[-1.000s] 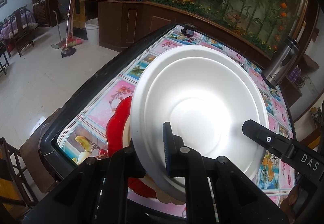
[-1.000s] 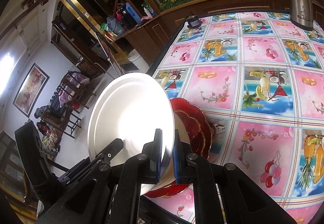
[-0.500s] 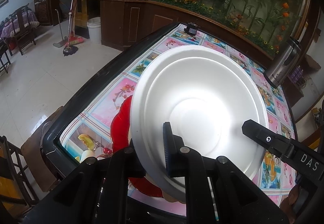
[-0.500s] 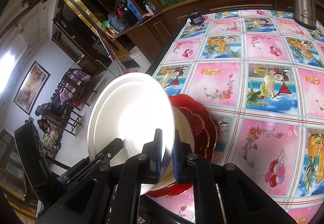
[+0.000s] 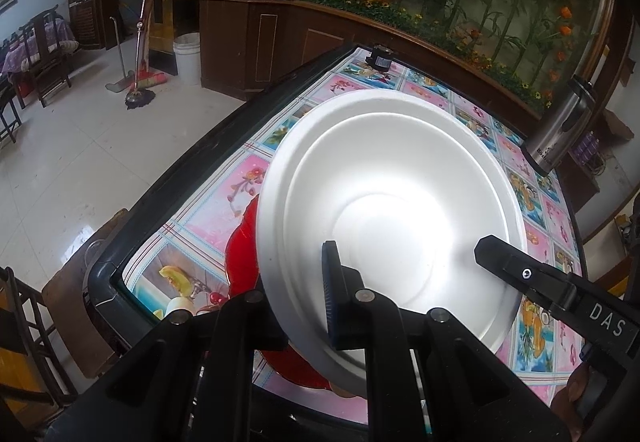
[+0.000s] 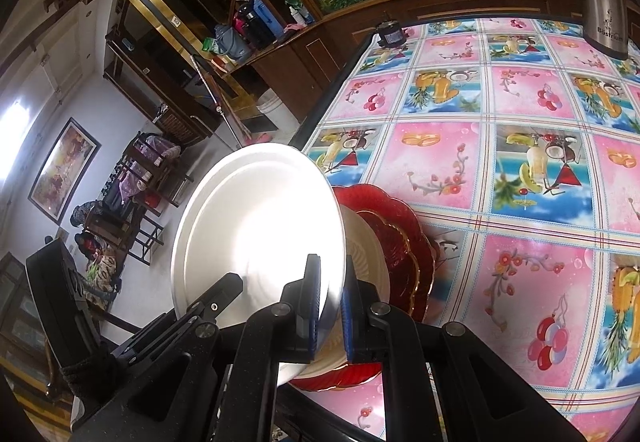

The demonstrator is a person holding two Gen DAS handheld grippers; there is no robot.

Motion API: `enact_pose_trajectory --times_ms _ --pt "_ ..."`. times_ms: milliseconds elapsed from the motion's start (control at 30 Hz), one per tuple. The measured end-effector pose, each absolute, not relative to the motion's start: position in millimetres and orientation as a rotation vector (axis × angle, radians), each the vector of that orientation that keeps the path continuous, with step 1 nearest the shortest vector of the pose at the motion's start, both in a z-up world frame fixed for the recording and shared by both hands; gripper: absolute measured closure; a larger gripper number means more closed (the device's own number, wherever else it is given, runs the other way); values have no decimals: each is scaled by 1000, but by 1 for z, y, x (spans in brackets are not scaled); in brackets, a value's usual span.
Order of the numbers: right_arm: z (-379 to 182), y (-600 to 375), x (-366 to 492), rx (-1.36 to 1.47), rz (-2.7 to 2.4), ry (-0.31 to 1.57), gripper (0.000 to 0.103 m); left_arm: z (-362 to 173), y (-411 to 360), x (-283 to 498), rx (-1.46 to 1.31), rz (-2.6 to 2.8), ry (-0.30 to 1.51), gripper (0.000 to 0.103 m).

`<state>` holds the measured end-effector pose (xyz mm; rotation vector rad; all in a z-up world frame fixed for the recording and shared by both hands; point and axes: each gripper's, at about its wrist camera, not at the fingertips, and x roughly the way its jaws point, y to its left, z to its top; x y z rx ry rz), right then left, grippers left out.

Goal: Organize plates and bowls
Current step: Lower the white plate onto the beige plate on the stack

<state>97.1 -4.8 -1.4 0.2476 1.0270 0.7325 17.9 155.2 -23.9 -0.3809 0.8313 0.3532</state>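
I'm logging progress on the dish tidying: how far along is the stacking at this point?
Done: red plates and a cream dish already sit nested at the table edge. In hand: the white plate, tilted above that stack, with the left gripper and right gripper both shut on its rim. Left: lower it onto the stack and release. No other loose dishes show.

Both grippers were matte black plastic — angular, strutted frames with round silver screw heads at the linkage joints. The left gripper [image 5: 304, 298] carried a finger [image 5: 334, 294] faced with a ribbed blue pad. The right gripper [image 6: 330, 306] had the same blue ribbed pads along the inner faces of its fingers [image 6: 310, 306]. One black arm of the right tool bore white letters — "DAS" — just behind a small silver screw.
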Motion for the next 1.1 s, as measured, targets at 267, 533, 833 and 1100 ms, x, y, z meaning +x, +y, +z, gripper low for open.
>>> enact_pose_trajectory --times_ms 267,533,833,1100 --pt "3 2 101 241 739 1030 94 -21 160 24 -366 333 861 92" --pt "-2 4 101 235 737 1048 94 -28 160 25 -369 334 879 92" --pt "-6 7 101 232 733 1067 94 -32 161 25 -372 334 894 92" --pt "-7 7 101 233 731 1073 94 -32 162 26 -372 332 897 92"
